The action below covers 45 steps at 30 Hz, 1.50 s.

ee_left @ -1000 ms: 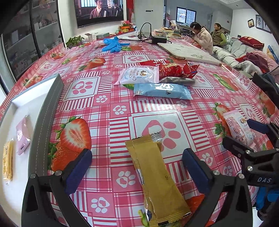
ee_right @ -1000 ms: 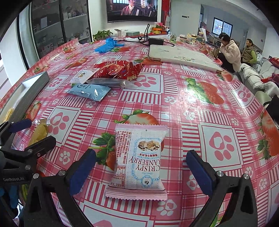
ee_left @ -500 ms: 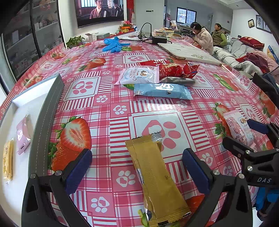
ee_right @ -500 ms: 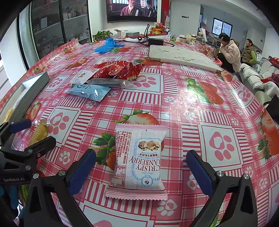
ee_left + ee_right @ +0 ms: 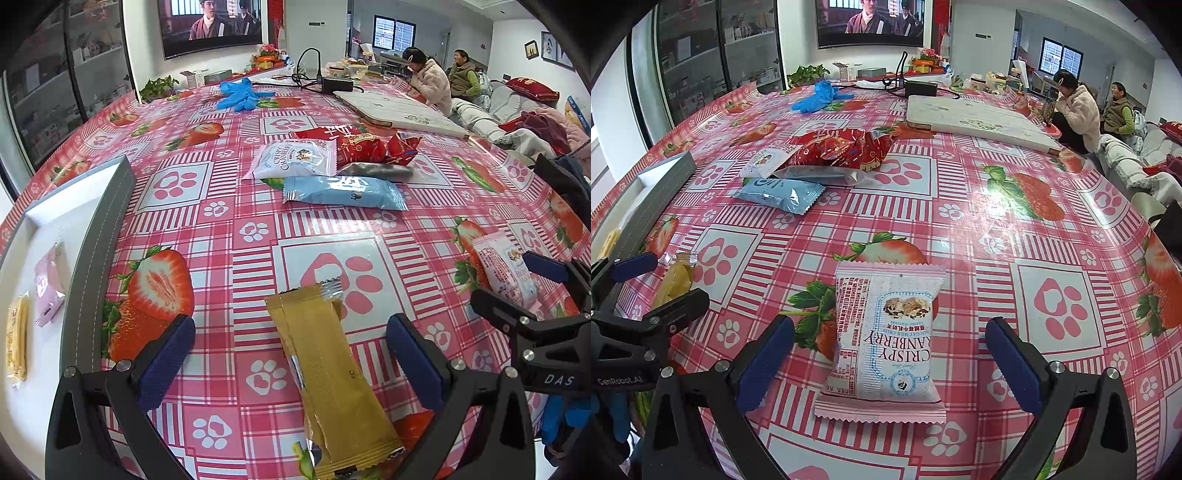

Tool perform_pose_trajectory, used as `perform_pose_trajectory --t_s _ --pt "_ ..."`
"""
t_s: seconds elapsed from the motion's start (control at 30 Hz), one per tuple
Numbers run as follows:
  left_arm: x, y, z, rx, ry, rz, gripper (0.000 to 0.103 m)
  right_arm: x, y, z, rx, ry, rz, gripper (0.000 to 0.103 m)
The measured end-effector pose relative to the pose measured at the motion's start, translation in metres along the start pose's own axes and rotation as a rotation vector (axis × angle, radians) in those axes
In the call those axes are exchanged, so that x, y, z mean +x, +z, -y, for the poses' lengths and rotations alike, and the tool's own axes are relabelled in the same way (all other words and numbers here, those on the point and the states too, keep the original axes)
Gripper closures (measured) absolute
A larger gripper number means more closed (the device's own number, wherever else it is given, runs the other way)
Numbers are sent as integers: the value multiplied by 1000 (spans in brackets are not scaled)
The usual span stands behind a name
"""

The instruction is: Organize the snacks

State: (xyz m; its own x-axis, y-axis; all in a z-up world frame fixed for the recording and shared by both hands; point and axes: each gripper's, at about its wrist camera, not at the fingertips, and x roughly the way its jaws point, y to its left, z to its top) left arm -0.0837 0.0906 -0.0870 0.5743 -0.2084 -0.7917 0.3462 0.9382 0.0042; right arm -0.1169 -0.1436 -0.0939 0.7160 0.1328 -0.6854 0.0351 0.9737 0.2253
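Note:
A long gold snack packet [image 5: 328, 373] lies on the strawberry tablecloth between the wide-apart fingers of my left gripper [image 5: 291, 362], which is open and not touching it. My right gripper [image 5: 890, 365] is open too, its fingers on either side of a pink-white cranberry crisp packet [image 5: 886, 339] lying flat. Further back lies a pile: a white cranberry packet [image 5: 295, 160], a red bag [image 5: 358, 146], a grey pouch [image 5: 376, 171] and a blue packet [image 5: 343, 192]. The grey-walled tray [image 5: 96, 236] at the left holds a pink packet [image 5: 48, 286] and a yellow one [image 5: 16, 341].
Blue gloves [image 5: 238, 94], a black adapter with cable [image 5: 334, 85] and a flat white pad [image 5: 399, 112] lie at the table's far end. Two people sit beyond the far right edge. The other gripper shows at the side of each wrist view.

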Motion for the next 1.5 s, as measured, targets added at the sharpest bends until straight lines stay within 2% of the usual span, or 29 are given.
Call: perform_pose_trajectory --t_s 0.7,0.87,0.97,1.03,1.07,1.1,1.13,1.17,1.2,1.23,1.37,1.43,1.5 --pt "0 -1 0 1 1 0 0 0 2 1 -3 1 -15 0" --pt "0 0 0 1 4 -9 0 3 8 1 -13 7 -53 0" --pt "1 4 2 -15 17 -56 1 9 20 1 -16 10 -151 0" --pt "0 7 5 -10 4 -95 8 14 28 1 -13 9 -217 1" --pt "-1 8 7 0 -2 -106 16 15 31 0 -15 9 -238 3" --pt "-4 10 11 15 -16 -116 26 15 33 0 -21 15 -244 12" --pt "-6 10 14 27 -28 -122 33 13 34 -2 -30 17 -245 24" --pt "-9 10 18 46 -41 -123 53 11 35 -3 -36 21 -244 32" --pt "-10 10 22 62 -46 -123 73 9 36 -3 -39 24 -242 51" --pt "-11 10 25 74 -54 -129 75 7 37 -4 -38 22 -237 60" --pt "-14 10 19 13 -119 -146 78 3 35 1 1 56 -240 60" --pt "-19 11 11 -30 -151 -150 78 -3 33 6 55 131 -243 60" --pt "-28 14 5 -44 -154 -134 79 -9 35 6 75 159 -238 60"
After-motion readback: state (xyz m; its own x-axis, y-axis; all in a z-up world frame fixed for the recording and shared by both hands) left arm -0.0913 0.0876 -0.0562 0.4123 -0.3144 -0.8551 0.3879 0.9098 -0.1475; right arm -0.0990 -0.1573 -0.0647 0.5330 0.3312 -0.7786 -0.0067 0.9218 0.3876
